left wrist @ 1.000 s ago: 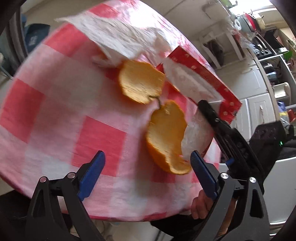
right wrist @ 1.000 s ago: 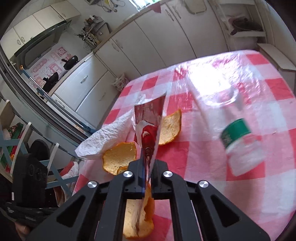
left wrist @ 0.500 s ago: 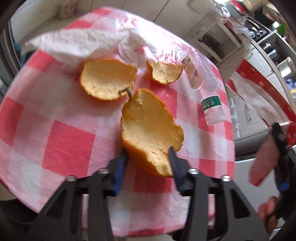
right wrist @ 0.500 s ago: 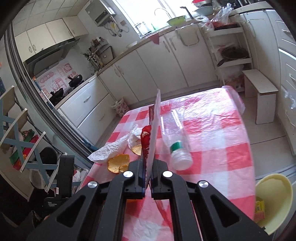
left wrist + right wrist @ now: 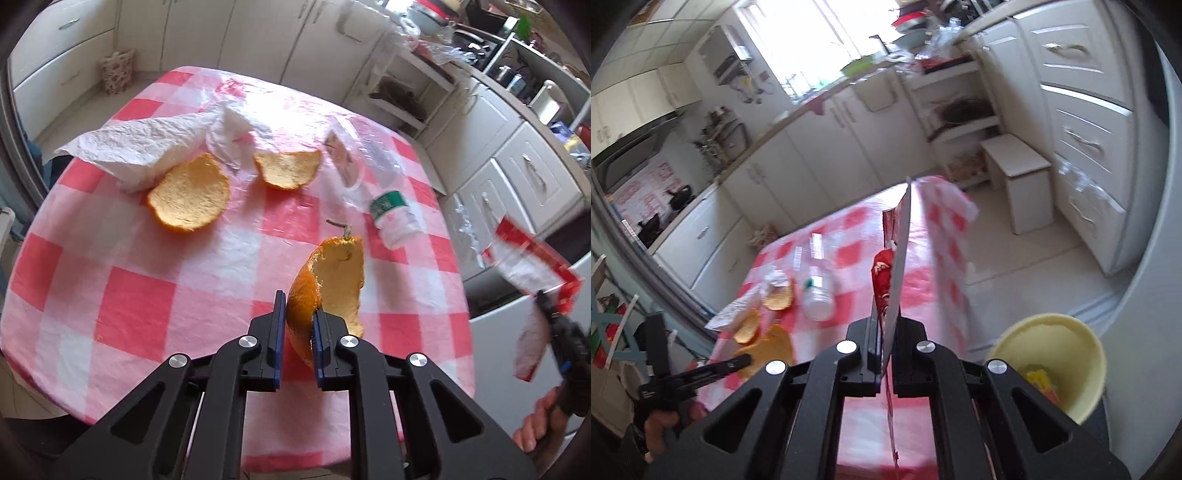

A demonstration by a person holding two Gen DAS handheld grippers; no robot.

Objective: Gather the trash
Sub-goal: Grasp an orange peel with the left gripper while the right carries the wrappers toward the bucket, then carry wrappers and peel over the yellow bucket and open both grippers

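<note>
My left gripper (image 5: 298, 325) is shut on a large orange peel (image 5: 328, 273) and holds it just above the checkered table (image 5: 129, 302). Two more orange peels (image 5: 190, 194) (image 5: 288, 168), a crumpled white tissue (image 5: 147, 142) and an empty plastic bottle (image 5: 376, 188) lie on the table. My right gripper (image 5: 886, 339) is shut on a red and white snack wrapper (image 5: 895, 258), held off the table's right side; the wrapper also shows in the left wrist view (image 5: 532, 266). A yellow trash bin (image 5: 1052, 358) stands on the floor, lower right.
White kitchen cabinets (image 5: 1082, 122) line the room. A small white stool (image 5: 1019, 173) stands past the table's far end. The yellow bin holds some trash. A chair (image 5: 613, 332) stands left of the table.
My left gripper closed on the large peel and lifted it off the cloth. My right gripper carried the wrapper farther right and back from the table, nearer the yellow bin.
</note>
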